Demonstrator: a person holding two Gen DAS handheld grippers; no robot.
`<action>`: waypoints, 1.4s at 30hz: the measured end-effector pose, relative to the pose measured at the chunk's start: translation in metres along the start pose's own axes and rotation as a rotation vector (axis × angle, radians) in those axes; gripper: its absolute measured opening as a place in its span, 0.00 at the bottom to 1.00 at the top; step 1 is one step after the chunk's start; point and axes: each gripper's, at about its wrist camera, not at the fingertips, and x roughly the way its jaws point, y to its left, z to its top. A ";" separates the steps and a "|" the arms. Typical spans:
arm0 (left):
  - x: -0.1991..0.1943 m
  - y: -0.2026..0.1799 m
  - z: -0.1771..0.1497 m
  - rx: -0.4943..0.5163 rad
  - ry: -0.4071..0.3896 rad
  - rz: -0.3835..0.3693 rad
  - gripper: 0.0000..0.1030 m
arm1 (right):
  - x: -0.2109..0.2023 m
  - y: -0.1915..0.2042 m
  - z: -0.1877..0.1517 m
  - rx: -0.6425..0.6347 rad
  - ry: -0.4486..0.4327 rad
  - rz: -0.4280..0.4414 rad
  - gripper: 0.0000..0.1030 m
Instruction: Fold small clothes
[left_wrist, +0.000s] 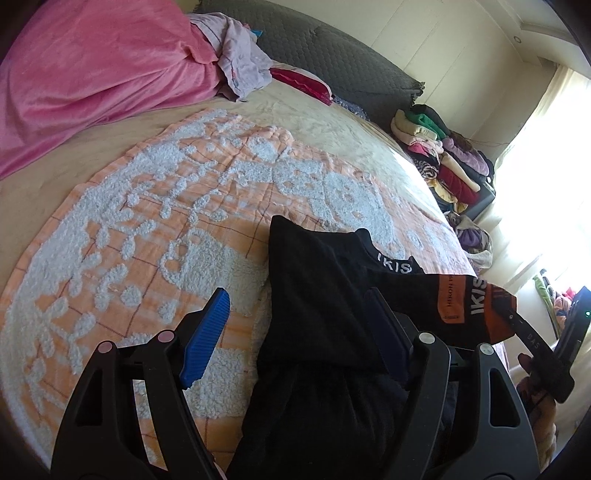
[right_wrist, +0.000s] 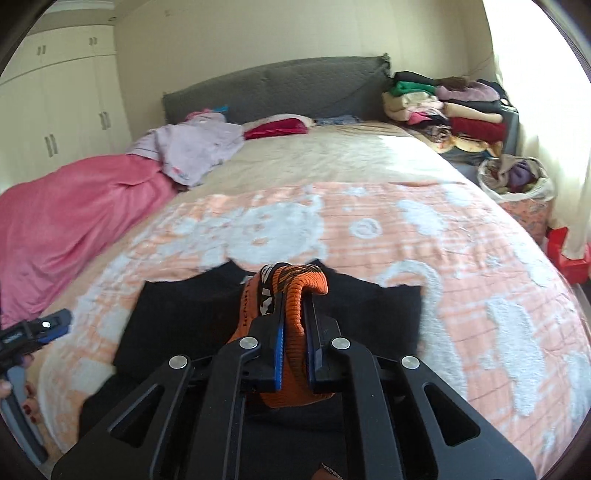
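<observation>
A: On the bed?
B: Fuzzy orange-and-white blanket, black garment flat on it.
A: Right tool?
B: Clenched on the garment's ribbed orange cuff, raised above the blanket.
A: Left tool?
B: Released, blue ridged pads spread over the garment's edge.

A home bedroom: bed with grey headboard (padded), wardrobe, stacked clothes

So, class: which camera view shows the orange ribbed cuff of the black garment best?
The right wrist view: the orange cuff sits centred, pinched between the right tool's pads. The left wrist view shows the cuff sideways near the edge, lettering visible, the grip less clear.
</observation>
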 end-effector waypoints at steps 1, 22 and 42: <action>0.002 -0.002 0.000 0.005 0.005 0.001 0.65 | 0.001 -0.003 -0.003 0.005 0.003 -0.005 0.08; 0.055 -0.067 -0.002 0.178 0.094 -0.024 0.65 | 0.007 -0.038 -0.037 0.065 0.061 -0.162 0.33; 0.121 -0.066 -0.035 0.321 0.300 0.024 0.48 | 0.044 0.026 -0.034 -0.085 0.158 -0.027 0.42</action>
